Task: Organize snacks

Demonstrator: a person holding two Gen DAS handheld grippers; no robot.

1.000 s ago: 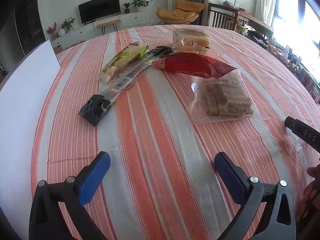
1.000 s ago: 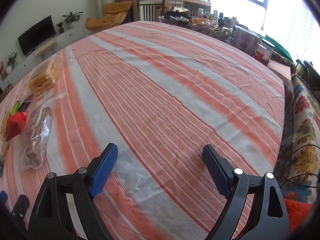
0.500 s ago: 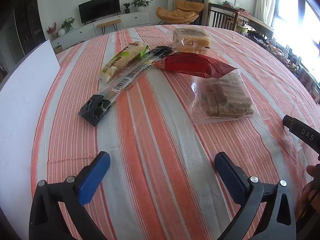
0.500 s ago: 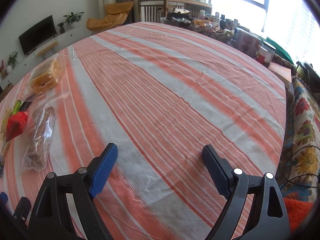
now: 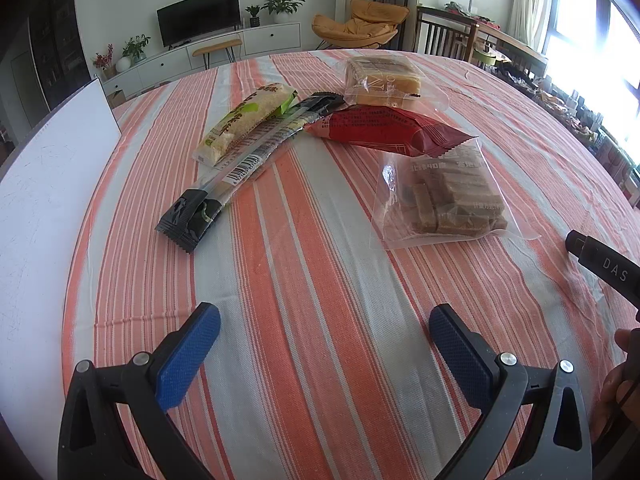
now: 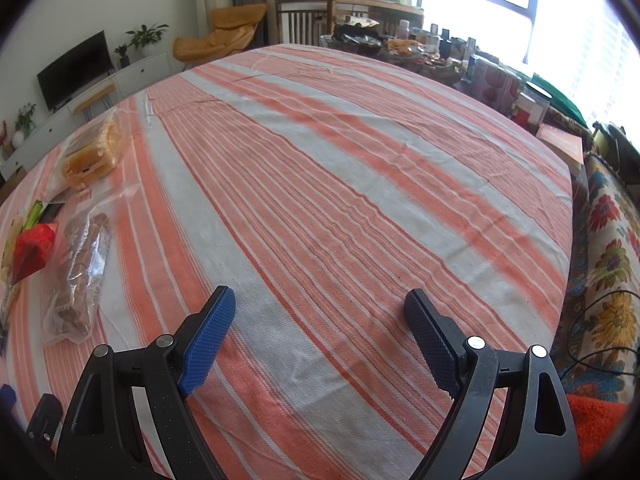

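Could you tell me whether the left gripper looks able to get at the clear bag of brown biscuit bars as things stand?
Probably yes. The left gripper is open and empty, and only bare striped tablecloth lies between it and the biscuit bag. The red packet overlaps only the bag's far edge.

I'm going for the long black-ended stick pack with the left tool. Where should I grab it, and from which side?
Probably the near black end of the long stick pack, coming straight ahead from the left tool, which is open. That end lies free on the tablecloth and points toward the tool; the far end is tucked between the green rice bar and the red packet.
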